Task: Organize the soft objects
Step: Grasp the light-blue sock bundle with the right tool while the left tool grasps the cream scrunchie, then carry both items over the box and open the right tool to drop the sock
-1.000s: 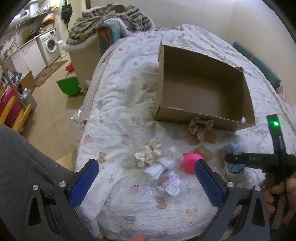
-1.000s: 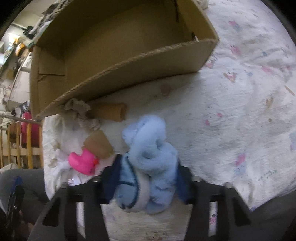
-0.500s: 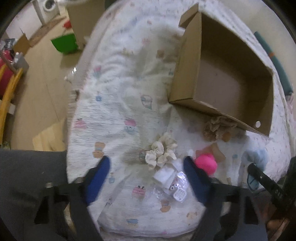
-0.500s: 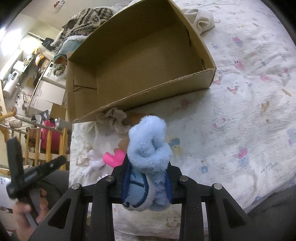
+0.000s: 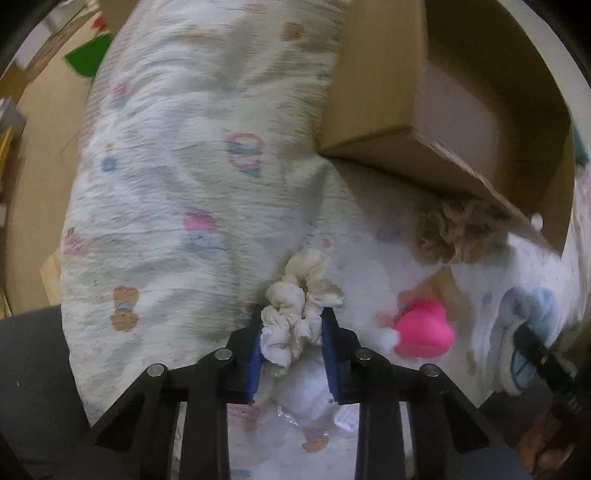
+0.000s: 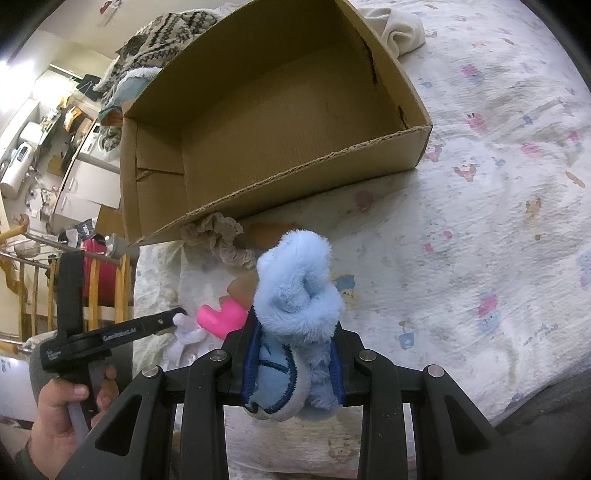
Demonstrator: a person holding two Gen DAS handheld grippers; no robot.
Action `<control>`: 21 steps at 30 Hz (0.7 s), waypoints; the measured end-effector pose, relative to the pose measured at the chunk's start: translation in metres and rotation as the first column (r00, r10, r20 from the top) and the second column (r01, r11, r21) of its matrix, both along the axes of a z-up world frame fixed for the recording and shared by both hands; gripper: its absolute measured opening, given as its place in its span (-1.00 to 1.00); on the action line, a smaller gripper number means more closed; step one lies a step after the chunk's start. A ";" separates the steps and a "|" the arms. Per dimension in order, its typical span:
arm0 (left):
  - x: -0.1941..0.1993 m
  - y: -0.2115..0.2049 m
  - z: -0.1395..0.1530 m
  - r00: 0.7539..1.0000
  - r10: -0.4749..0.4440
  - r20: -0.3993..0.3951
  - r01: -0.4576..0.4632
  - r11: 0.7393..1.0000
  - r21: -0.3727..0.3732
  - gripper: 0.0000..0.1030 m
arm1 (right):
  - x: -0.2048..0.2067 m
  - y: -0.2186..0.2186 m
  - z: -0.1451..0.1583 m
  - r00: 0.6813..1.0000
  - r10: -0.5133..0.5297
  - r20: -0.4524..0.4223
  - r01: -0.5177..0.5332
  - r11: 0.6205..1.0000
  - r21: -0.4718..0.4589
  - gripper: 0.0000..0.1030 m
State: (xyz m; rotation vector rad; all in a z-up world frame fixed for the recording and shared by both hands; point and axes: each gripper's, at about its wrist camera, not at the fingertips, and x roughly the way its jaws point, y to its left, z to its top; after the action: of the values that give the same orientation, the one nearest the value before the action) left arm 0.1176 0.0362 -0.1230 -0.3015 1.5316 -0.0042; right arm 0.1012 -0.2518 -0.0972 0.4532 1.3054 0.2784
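Note:
My left gripper [image 5: 293, 332] is shut on a cream scrunchie [image 5: 299, 306] low over the patterned bedsheet. My right gripper [image 6: 293, 354] is shut on a fluffy light-blue soft toy [image 6: 295, 295] and holds it above the bed, in front of the open cardboard box [image 6: 280, 122]. The box also shows in the left wrist view [image 5: 380, 92] at upper right. A beige scrunchie [image 6: 221, 240] lies against the box's near wall. A pink heart-shaped toy [image 5: 424, 328] lies between the grippers, beside brown cylinders [image 6: 243, 288].
Small white and clear plastic bits [image 5: 314, 402] lie on the sheet under my left gripper. The bed edge and floor [image 5: 40, 122] are on the left. A cream cloth [image 6: 399, 26] lies behind the box. Chairs and clutter [image 6: 92, 280] stand beside the bed.
My left gripper dropped to the bed and closed on the cream scrunchie. My right gripper closed on the blue toy and lifted it up off the sheet.

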 end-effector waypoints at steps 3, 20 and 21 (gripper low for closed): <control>-0.004 0.002 0.009 0.999 -0.016 0.042 0.015 1.000 0.021 -0.69 | 0.001 -0.001 0.000 1.000 -0.003 0.001 0.003 1.000 0.001 -0.35; -0.028 -0.007 0.133 0.899 -0.102 0.426 0.050 0.990 0.130 -0.70 | -0.003 -0.002 0.071 0.986 -0.026 0.164 0.026 1.000 0.002 -0.35; -0.023 -0.010 0.138 0.896 -0.104 0.433 0.058 0.991 0.119 -0.70 | -0.001 -0.003 0.078 0.984 -0.029 0.175 0.029 1.000 0.003 -0.35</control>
State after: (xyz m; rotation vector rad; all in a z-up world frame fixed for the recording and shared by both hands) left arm 0.0945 0.0263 0.0151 -0.1395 1.0885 -0.0552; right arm 0.1005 -0.2547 -0.0195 0.4376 1.1263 0.2878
